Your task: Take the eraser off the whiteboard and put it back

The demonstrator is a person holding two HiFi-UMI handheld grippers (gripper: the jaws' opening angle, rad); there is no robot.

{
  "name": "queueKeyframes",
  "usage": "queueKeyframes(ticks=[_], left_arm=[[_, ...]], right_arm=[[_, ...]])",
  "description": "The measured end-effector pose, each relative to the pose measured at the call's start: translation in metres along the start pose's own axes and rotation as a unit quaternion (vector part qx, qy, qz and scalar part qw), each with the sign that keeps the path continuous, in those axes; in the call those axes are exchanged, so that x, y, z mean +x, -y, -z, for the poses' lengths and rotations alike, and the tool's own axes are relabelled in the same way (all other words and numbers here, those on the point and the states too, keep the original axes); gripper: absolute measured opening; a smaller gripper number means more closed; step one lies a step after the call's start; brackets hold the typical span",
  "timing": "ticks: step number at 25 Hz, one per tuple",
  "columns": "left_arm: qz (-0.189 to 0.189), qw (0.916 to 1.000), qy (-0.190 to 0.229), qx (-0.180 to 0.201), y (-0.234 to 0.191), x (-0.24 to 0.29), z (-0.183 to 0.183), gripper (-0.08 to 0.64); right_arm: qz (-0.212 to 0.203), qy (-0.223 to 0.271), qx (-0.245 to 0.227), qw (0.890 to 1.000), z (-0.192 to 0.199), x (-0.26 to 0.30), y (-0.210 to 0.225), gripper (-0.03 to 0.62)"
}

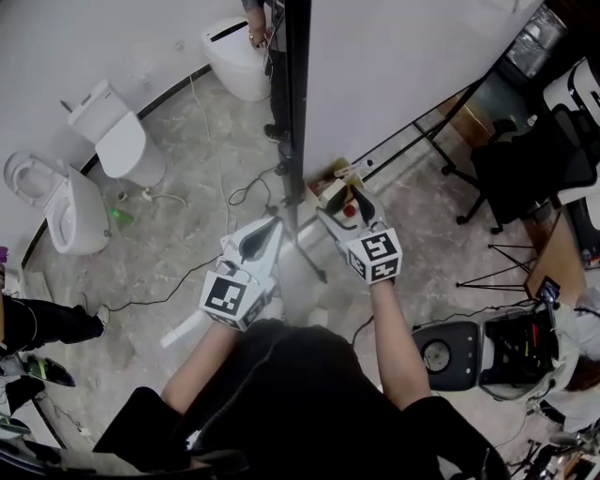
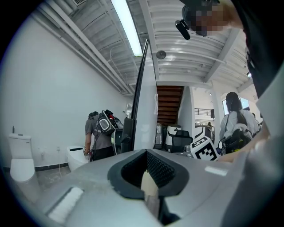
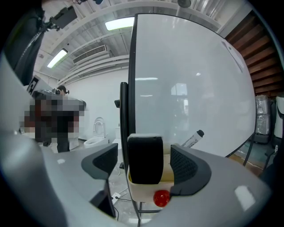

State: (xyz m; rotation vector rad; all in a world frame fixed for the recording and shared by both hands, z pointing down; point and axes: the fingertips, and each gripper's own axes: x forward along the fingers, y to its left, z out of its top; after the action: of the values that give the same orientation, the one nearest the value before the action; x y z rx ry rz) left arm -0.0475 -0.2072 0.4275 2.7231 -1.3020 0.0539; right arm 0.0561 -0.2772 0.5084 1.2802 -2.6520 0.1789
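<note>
A black eraser [image 3: 144,155] with a pale back stands upright in a cream tray [image 3: 148,189] fixed to the whiteboard [image 3: 191,80] by its black edge frame. A red round magnet [image 3: 161,198] sits on the tray's front. My right gripper [image 3: 145,165] is open around the eraser, with a gap between each pad and the eraser's sides. In the head view the right gripper [image 1: 345,199] reaches up to the board's corner and tray [image 1: 333,184]. The left gripper [image 1: 268,231] hovers just left of the board's frame [image 1: 297,94], shut and holding nothing.
A marker [image 3: 191,139] lies on the board ledge beyond the tray. Toilets [image 1: 117,131] [image 1: 66,211] [image 1: 234,56] stand on the floor at left, with cables between them. A person [image 1: 267,28] stands behind the board. A chair [image 1: 534,159] and equipment [image 1: 487,347] are at right.
</note>
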Motion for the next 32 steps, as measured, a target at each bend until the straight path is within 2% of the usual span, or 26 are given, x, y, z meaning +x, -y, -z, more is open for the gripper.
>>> queueKeyframes(ticks=[5, 13, 14, 16, 23, 32], left_arm=[[0.002, 0.9998, 0.0, 0.019, -0.01, -0.002, 0.003, 0.003], [-0.015, 0.9998, -0.002, 0.015, -0.02, -0.01, 0.004, 0.003], [-0.017, 0.9998, -0.003, 0.014, -0.021, -0.008, 0.003, 0.003], [-0.018, 0.9997, -0.003, 0.013, -0.023, -0.006, 0.001, 0.003], [-0.017, 0.9997, -0.005, 0.017, -0.024, 0.007, 0.002, 0.003], [-0.019, 0.9998, 0.007, -0.002, -0.021, -0.003, -0.007, 0.003]], right_arm=[[-0.007, 0.0, 0.004, 1.0, 0.003, 0.011, 0.001, 0.371], [-0.016, 0.012, 0.015, 1.0, 0.001, 0.017, 0.0, 0.37], [-0.015, 0.013, 0.013, 1.0, -0.001, 0.018, 0.002, 0.352], [-0.013, 0.017, 0.008, 1.0, -0.004, 0.018, 0.005, 0.273], [-0.011, 0.019, 0.007, 1.0, -0.007, 0.021, 0.018, 0.268], [-0.003, 0.041, -0.005, 0.999, -0.029, 0.007, 0.008, 0.27]])
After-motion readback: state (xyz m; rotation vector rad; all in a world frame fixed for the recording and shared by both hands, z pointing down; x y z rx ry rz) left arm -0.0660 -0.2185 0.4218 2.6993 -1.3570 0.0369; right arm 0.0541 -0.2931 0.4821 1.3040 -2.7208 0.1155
